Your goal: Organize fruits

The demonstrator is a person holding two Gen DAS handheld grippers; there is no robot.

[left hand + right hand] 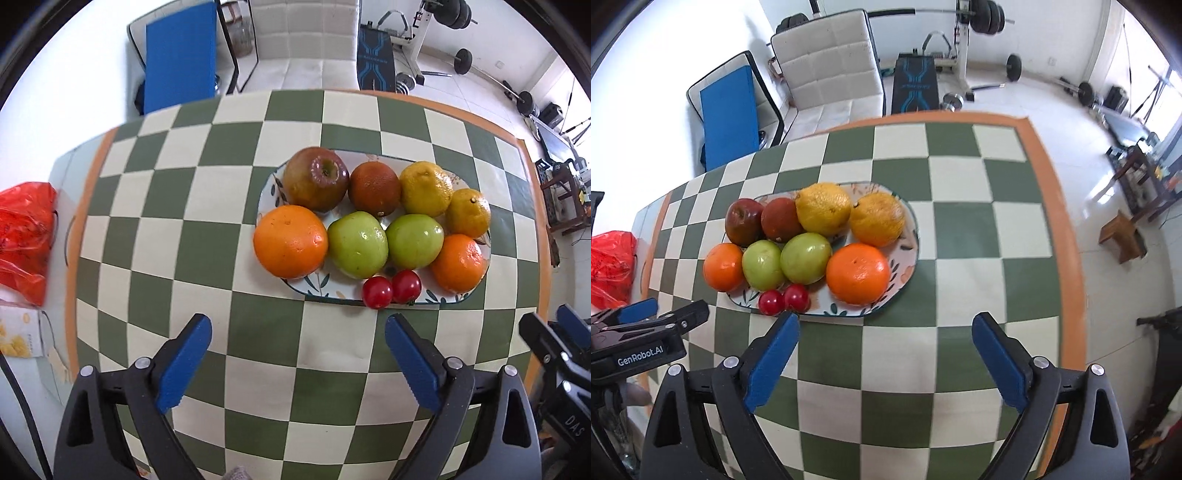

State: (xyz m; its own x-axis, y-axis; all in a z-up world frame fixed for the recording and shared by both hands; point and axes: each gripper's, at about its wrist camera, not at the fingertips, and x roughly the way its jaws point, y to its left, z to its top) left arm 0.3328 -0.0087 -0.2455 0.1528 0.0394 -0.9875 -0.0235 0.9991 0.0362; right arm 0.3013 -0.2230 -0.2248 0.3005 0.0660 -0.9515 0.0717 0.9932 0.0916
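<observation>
An oval leaf-patterned plate [317,290] [908,254] on the checkered tablecloth holds several fruits. In the back row lie a red apple [317,178] [743,220], a dark red-orange fruit [373,189], and two yellow citrus [426,189] [468,213]. In front sit two oranges [290,242] [458,263], two green apples [357,244] [414,240] and two cherry tomatoes [376,292] [406,286]. My left gripper [297,328] hovers open, short of the plate's near rim. My right gripper [884,325] is open too, near the plate's front right, holding nothing.
A red plastic bag [24,240] and a yellow-printed box [18,338] lie off the cloth at the left. The table's orange-bordered edge [1060,236] runs along the right. A white seat [827,70], blue pad and gym weights stand beyond the table.
</observation>
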